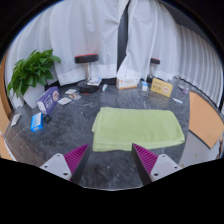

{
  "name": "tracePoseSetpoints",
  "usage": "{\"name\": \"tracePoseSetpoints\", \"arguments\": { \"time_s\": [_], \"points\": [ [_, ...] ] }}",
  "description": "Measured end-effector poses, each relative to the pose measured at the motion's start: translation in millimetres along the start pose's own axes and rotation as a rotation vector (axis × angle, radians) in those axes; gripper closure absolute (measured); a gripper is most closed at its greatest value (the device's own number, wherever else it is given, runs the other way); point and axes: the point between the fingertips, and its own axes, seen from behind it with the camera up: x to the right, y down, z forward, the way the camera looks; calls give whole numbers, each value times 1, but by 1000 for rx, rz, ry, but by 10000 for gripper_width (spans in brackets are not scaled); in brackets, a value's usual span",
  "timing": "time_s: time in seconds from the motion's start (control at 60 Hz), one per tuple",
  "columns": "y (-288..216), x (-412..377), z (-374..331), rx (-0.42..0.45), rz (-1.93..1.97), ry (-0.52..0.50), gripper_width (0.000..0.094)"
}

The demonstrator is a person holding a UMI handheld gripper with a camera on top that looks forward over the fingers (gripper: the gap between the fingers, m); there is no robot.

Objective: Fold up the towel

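Gripper view: green towel (138,128) lies flat on table (70,128) beyond parted, empty jaws

Gripper (110,160): seen from its own camera, two fingers reaching forward, level with each other.
Left finger (68,160): light-coloured body with a magenta pad on its inner face, tip angled inward.
Right finger (152,160): same build, magenta pad facing the left one, tip angled inward.
Jaws: spread wide, a broad gap between the tips, nothing held.
Height: seemingly raised a little above the surface below, though contact is hard to judge from this view.
Holding hand: out of view.
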Motion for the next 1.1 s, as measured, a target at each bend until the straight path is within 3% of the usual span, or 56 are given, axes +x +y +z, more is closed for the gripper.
{"name": "tracePoseSetpoints", "arguments": {
  "time_s": [0.167, 0.317, 0.383, 0.467, 0.517, 0.633, 0.783, 0.983, 1.1],
  "points": [
    [-34, -35, 99, 6, -26, -15, 86],
    [-35, -37, 155, -29, -71, 31, 114],
    [-37, -40, 162, -10, -91, 31, 234],
    [-38, -35, 165, -8, -107, 19, 457],
    [-39, -26, 166, -8, -137, 41, 712],
    [-41, -26, 165, -8, -130, 8, 860],
    [-49, -41, 150, -25, -103, -50, 886],
    [-145, -80, 66, 126, 72, -292, 887],
    [-169, -37, 49, 160, 144, -323, 887]
  ]
}}
